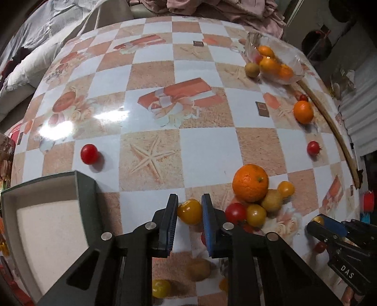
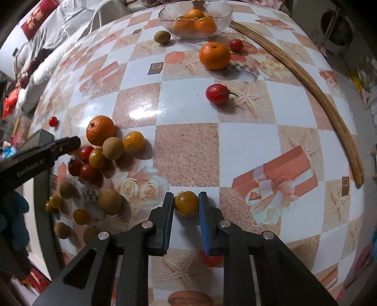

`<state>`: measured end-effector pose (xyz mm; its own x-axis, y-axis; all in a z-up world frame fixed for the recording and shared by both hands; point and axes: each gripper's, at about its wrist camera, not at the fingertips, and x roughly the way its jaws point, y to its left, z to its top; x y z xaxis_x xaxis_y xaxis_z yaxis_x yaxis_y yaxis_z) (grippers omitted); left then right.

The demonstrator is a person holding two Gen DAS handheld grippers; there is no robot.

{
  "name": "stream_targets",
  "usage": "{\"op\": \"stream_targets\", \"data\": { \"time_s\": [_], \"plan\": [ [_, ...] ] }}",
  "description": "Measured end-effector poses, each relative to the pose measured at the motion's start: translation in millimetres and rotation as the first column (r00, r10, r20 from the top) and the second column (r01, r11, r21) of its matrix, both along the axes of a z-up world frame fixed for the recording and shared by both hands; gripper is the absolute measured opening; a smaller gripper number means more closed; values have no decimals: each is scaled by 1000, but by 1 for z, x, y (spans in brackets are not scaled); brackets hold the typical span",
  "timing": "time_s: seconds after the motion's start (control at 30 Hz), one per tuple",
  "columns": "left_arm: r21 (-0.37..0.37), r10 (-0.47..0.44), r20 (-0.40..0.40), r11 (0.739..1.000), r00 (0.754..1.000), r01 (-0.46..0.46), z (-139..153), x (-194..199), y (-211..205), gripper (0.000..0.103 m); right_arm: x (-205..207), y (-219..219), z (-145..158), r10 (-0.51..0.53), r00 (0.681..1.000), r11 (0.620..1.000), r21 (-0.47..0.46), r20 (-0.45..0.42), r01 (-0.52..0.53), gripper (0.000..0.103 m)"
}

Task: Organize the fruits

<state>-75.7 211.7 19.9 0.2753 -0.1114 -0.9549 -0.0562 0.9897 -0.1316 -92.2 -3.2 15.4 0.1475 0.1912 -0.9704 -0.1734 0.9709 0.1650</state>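
My left gripper [image 1: 189, 200] is shut on a yellow tomato [image 1: 190, 211], held just right of a dark green box [image 1: 86, 188]. My right gripper [image 2: 186, 196] is shut on another yellow tomato [image 2: 186, 203] low over the table. A pile of fruit lies between them: an orange [image 1: 250, 183], red tomatoes [image 1: 235, 212], yellow tomatoes [image 1: 256, 214] and brown longans [image 2: 113, 148]. The right gripper also shows in the left wrist view [image 1: 317, 222]. A glass bowl [image 2: 221, 14] with oranges [image 2: 205, 24] stands at the far edge.
Loose fruit is scattered on the checkered table: an orange [image 2: 214, 55], red tomatoes [image 2: 217, 93] [image 1: 89, 154], a longan [image 2: 162, 37]. A curved wooden stick [image 2: 313, 84] lies along the right edge. Bedding and cloth lie beyond the table.
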Motion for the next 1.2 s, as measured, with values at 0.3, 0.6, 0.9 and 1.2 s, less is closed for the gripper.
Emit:
{"op": "stream_targets", "data": {
  "time_s": [0.3, 0.6, 0.9, 1.2],
  "plan": [
    [-33, 16, 58, 999, 998, -14, 34, -18, 14, 22, -5, 4, 22, 4, 1000, 999, 48, 13, -5, 23],
    [-24, 73, 80, 997, 994, -72, 52, -43, 49, 22, -7, 45, 42, 78, 996, 994, 77, 49, -82, 23],
    [14, 185, 83, 982, 979, -187, 52, -76, 112, 22, -11, 115, 53, 183, 981, 976, 111, 60, -189, 23],
    [83, 297, 50, 950, 954, -300, 30, -109, 173, 22, -15, 209, 49, 318, 947, 934, 157, 41, -321, 23]
  ]
}}
